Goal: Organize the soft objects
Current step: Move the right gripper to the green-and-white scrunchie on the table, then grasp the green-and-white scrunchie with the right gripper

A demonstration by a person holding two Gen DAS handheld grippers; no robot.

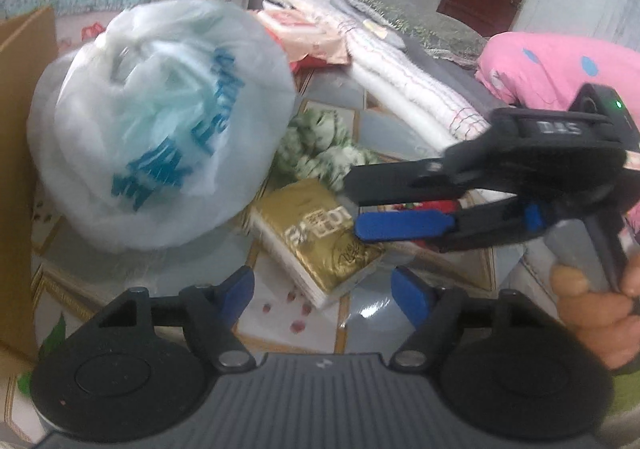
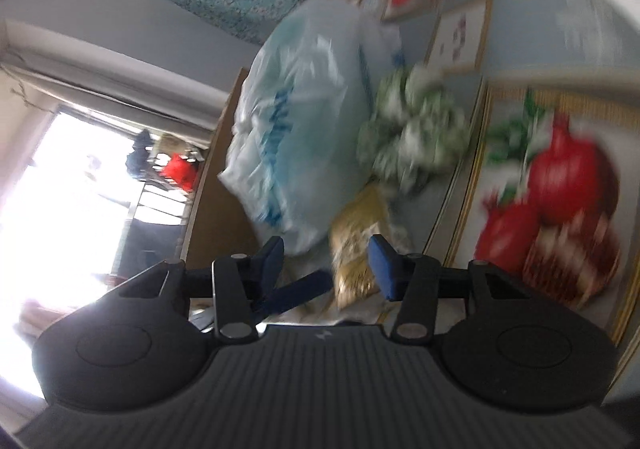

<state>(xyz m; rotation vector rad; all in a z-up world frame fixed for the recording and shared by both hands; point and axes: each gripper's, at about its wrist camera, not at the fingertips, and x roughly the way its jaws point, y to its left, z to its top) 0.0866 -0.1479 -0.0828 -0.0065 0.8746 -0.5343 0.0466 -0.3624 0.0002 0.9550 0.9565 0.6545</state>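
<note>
— Now, the grips? The right gripper stands narrow and empty beside the gold tissue pack; the left gripper, wider, hovers over it.

— Risk? Through the blur, both seem aimed at one pack; they may collide or knock it into the plastic bag.

Two close wrist views, seemingly sharing the plastic bag.

Fruit-print table under white plastic bag, gold tissue pack, green-white cloth.
</note>
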